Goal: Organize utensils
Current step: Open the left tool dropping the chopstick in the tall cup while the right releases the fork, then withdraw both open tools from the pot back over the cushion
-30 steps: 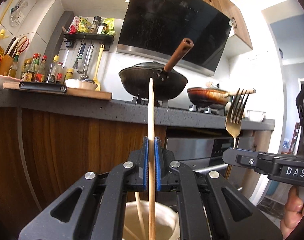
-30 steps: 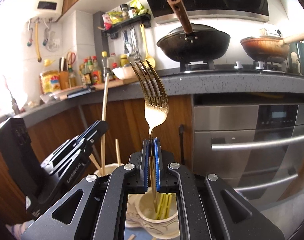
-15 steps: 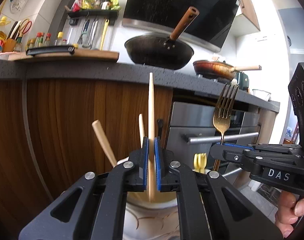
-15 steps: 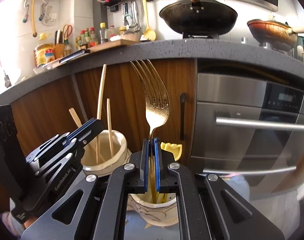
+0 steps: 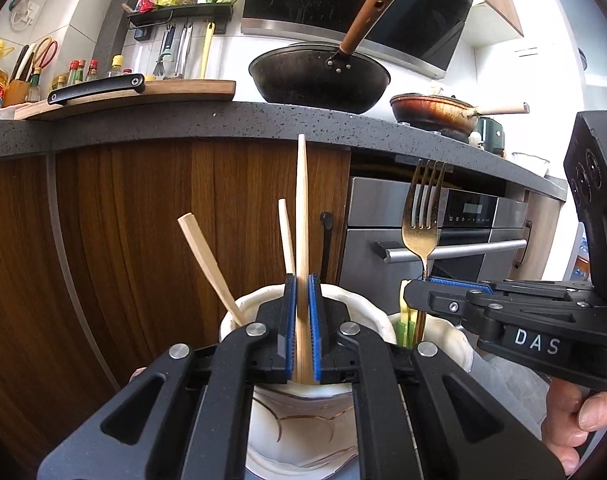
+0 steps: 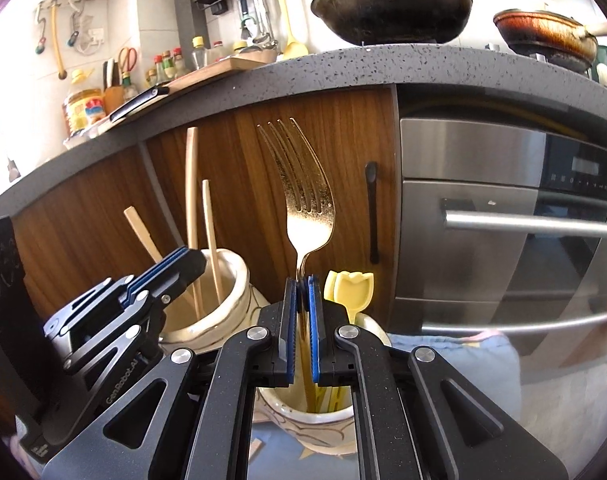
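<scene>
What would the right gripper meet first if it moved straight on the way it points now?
Most likely the cream holder just below and ahead of the right gripper, with the yellow tulip-shaped utensil standing in it. The gold fork it clamps already reaches down into that holder. Depth is hard to judge here.

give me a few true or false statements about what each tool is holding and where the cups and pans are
1. The left tool is shut on a wooden chopstick. True.
2. The right tool holds a silver spoon. False: it grips a gold fork, tines up.
3. The fork's handle reaches down into the right cup, which also holds yellow utensils. True.
4. The left cup is empty. False: other chopsticks stand in it.
5. The black wok lies on the floor. False: it sits up on the counter.
</scene>
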